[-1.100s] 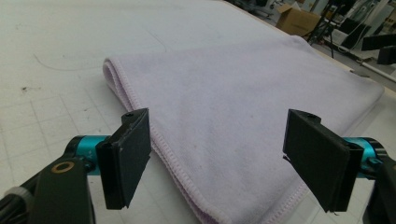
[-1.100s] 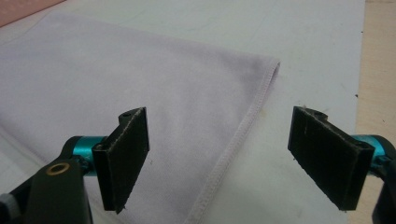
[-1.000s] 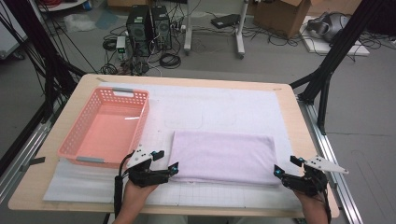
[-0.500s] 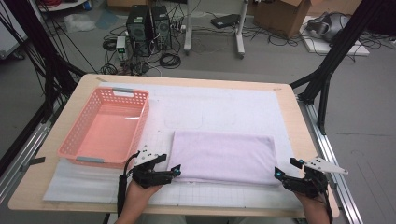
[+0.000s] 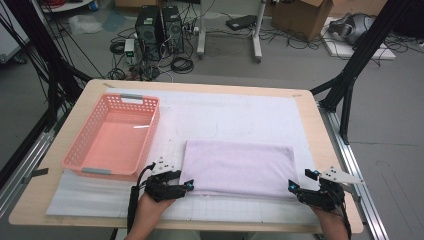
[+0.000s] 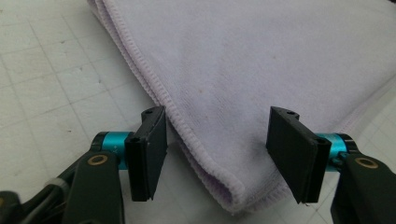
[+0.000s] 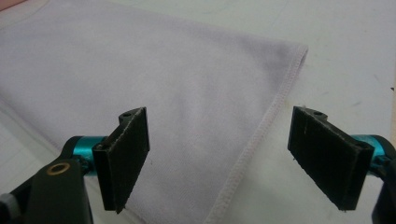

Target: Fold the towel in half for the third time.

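Lilac towel (image 5: 239,168) (folded) lies flat on the white mat (image 5: 235,112) covering the tabletop (image 5: 327,145), right of a pink basket (image 5: 112,136). Left gripper (image 6: 219,149) straddles its near left corner, right gripper (image 7: 219,158) its near right corner, fingers spread on both.

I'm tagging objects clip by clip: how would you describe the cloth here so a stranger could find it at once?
Start from the wooden table with its white gridded mat. On the mat's near half, right of the pink basket, lies the towel, with an open hand-held gripper at each near corner. It is pale lilac, folded into a flat rectangle with stitched hems, the one soft thing there.
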A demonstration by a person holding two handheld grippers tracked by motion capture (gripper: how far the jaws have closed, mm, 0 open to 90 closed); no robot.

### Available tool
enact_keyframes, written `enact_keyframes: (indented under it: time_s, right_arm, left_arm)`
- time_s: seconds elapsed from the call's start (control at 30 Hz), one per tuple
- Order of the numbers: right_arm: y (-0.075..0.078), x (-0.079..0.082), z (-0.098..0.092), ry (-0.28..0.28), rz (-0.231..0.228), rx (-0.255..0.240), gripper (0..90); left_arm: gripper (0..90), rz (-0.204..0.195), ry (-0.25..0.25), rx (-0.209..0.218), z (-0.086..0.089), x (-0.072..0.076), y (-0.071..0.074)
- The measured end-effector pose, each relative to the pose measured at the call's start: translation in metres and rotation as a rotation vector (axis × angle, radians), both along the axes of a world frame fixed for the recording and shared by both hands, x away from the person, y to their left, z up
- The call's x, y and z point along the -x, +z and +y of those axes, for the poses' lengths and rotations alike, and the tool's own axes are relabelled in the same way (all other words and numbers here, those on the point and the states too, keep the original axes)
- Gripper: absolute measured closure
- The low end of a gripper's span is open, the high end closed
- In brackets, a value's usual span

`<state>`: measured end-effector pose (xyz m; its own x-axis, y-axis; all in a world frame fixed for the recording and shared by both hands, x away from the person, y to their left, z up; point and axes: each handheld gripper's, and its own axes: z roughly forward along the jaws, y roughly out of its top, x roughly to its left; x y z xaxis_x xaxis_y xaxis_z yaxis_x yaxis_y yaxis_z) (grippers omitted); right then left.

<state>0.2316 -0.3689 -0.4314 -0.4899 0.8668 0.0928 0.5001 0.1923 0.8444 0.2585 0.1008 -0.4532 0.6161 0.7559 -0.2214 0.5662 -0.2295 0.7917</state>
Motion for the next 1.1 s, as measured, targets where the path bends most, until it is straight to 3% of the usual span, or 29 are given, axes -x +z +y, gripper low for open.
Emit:
enact_keyframes:
  time_s: [0.17, 0.3, 0.5, 0.6, 0.8, 1.1]
  right_arm:
    - [0.000, -0.002, 0.006, 0.015, 0.002, 0.001, 19.7]
    - [0.001, -0.005, 0.014, 0.038, 0.004, 0.003, 19.7]
    - [0.004, -0.011, 0.029, 0.080, -0.008, -0.008, 19.7]
    - [0.007, -0.016, 0.042, 0.113, -0.018, -0.014, 19.7]
    - [0.009, -0.032, 0.074, 0.212, 0.006, -0.011, 19.7]
    - [0.018, -0.060, 0.116, 0.282, -0.018, -0.010, 19.5]
  left_arm:
    - [49.2, -0.025, -0.011, -0.049, -0.005, 0.003, 0.001]
    - [55.8, -0.016, -0.021, -0.033, -0.004, 0.003, 0.000]
    - [73.4, 0.018, -0.040, 0.010, -0.003, 0.003, -0.001]
    - [75.2, 0.028, -0.032, 0.026, -0.002, 0.003, -0.001]
    - [75.4, 0.034, -0.025, 0.037, -0.001, 0.003, -0.002]
    - [75.2, 0.053, -0.024, 0.058, 0.000, 0.001, -0.002]
